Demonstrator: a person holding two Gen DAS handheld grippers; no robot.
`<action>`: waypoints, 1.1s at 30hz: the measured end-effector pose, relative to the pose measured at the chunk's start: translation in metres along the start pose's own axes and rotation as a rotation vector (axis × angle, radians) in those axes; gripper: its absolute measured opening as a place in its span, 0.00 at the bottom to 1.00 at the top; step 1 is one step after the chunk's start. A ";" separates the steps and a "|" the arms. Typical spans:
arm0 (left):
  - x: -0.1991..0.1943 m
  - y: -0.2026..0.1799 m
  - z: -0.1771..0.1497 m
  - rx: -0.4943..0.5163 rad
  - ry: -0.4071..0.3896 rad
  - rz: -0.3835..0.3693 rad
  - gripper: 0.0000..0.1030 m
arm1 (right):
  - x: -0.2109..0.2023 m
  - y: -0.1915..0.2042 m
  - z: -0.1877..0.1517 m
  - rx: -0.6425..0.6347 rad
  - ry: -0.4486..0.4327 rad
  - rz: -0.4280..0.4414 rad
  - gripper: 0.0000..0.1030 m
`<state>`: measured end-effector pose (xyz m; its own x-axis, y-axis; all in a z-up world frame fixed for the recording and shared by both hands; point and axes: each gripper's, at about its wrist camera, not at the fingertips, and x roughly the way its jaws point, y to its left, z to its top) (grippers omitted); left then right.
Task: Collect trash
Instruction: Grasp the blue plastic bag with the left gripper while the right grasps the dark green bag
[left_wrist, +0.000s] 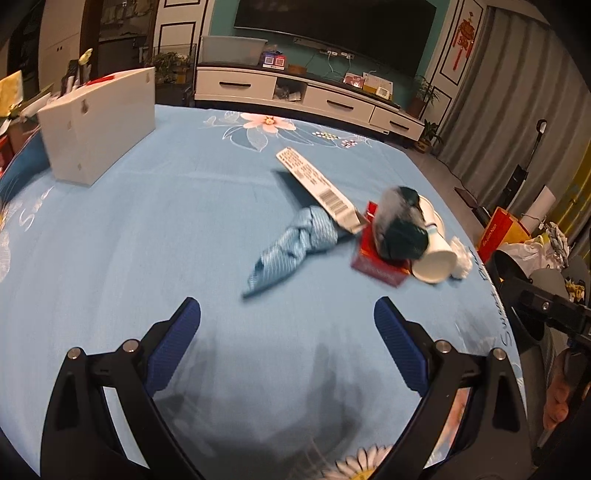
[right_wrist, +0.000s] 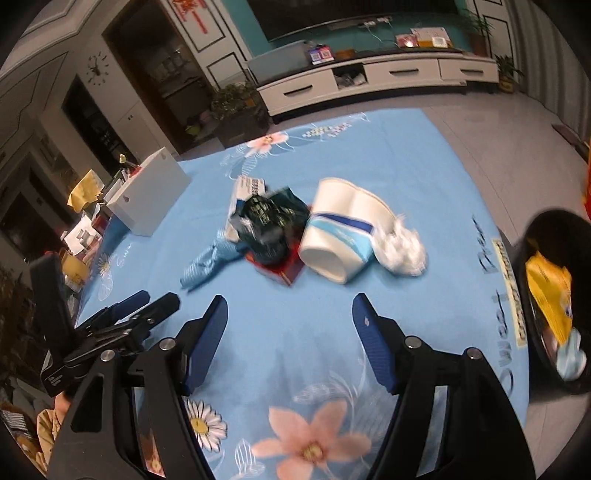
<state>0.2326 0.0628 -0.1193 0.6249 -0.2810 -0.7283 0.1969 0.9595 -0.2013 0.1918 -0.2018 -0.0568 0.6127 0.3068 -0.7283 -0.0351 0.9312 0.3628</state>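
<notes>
Left gripper (left_wrist: 287, 328) spread wide, nothing between the blue pads, hovering over the blue flowered cloth (left_wrist: 147, 229). Right gripper (right_wrist: 290, 325) likewise spread and empty, over the same cloth.

Trash sits in one heap ahead of both grippers. From the left gripper: a twisted blue striped wrapper (left_wrist: 291, 247) lies nearest, just ahead and slightly right; a long white barcode strip (left_wrist: 317, 186) rests tilted behind it; further right, a dark green bag (left_wrist: 400, 225) sits on top of a red box (left_wrist: 376, 267); a white paper cup (left_wrist: 434, 258) lies on its side touching the box, with a white paper wad (left_wrist: 461, 258) at its far right.

From the right gripper: cup (right_wrist: 338, 236) straight ahead, mouth toward the camera; wad (right_wrist: 402, 247) to its right; green bag (right_wrist: 273, 221) and red box (right_wrist: 284, 271) ahead-left; striped wrapper (right_wrist: 208, 264) further left.

Black bin (right_wrist: 532, 295) off the table edge at far right, holding yellow packaging. White box (left_wrist: 96, 125) far ahead-left of the left gripper, well apart from the heap.
</notes>
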 end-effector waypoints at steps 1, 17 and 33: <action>0.005 0.000 0.004 0.006 -0.001 0.005 0.92 | 0.004 0.002 0.004 -0.010 -0.003 -0.001 0.67; 0.060 -0.002 0.025 0.048 0.037 0.022 0.53 | 0.068 0.041 0.044 -0.184 -0.035 -0.050 0.67; 0.036 -0.007 0.012 0.021 0.032 -0.053 0.06 | 0.065 0.043 0.038 -0.201 -0.039 -0.069 0.30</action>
<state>0.2628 0.0459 -0.1368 0.5888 -0.3303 -0.7377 0.2448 0.9427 -0.2268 0.2602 -0.1491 -0.0669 0.6491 0.2372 -0.7228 -0.1467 0.9713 0.1870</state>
